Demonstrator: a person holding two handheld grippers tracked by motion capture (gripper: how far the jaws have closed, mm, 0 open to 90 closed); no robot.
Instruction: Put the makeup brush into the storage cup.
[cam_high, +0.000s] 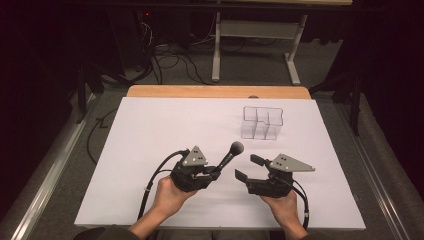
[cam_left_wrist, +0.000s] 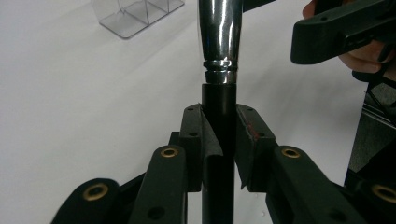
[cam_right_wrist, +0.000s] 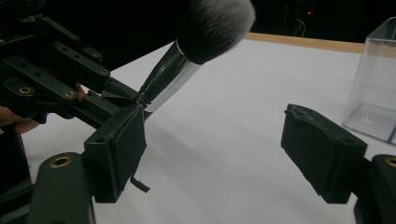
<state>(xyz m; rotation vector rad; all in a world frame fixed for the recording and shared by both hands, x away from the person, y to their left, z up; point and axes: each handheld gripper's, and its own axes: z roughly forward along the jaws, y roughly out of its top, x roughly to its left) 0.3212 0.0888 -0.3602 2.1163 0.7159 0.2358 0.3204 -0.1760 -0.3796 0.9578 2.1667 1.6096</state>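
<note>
Our left claw (cam_high: 212, 172) is clenched on the black handle of the chrome-ferruled makeup brush (cam_high: 229, 156), whose long axis slants up and away toward our right claw (cam_high: 246, 167), released, just beside its bristle end.

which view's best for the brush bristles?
Right gripper view: the makeup brush shows its dark, pale-tipped bristles close and sharp. In the high view it is a small dark ball; the left gripper view gives the ferrule and handle, clamped in the left tongs.
</note>
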